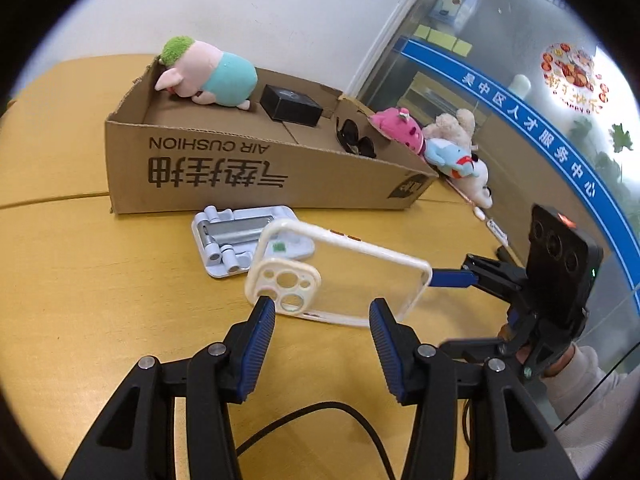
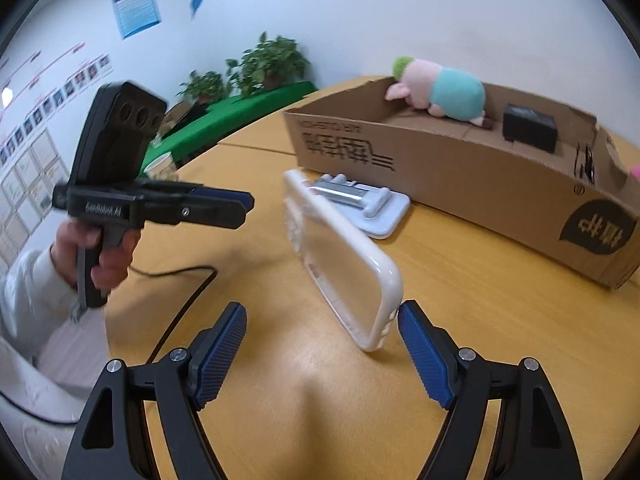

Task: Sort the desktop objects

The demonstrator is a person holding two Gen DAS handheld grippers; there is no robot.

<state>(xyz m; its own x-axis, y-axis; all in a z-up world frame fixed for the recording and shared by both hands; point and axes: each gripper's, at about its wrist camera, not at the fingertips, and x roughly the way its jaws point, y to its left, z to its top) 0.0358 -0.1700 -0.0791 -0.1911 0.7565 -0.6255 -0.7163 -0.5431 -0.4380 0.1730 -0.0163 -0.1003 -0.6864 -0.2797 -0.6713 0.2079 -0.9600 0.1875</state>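
Observation:
A clear phone case (image 1: 340, 276) with a cream rim stands tilted on the wooden table, its camera end resting on a white folding phone stand (image 1: 240, 240). My left gripper (image 1: 322, 316) is open just in front of the case's near edge. My right gripper (image 2: 322, 324) is open with the case's end (image 2: 360, 280) between its fingers, not clamped. In the left wrist view one blue finger of the right gripper (image 1: 452, 278) touches the case's right end. The cardboard box (image 1: 248, 164) holds a pig plush (image 1: 204, 74), a black box (image 1: 290, 105) and sunglasses (image 1: 354, 140).
Pink, blue and white plush toys (image 1: 440, 144) lie at the box's right end by a glass wall. A black cable (image 1: 320, 420) runs across the table near me. The left gripper and hand (image 2: 132, 200) show in the right wrist view. Potted plants (image 2: 256, 68) stand behind.

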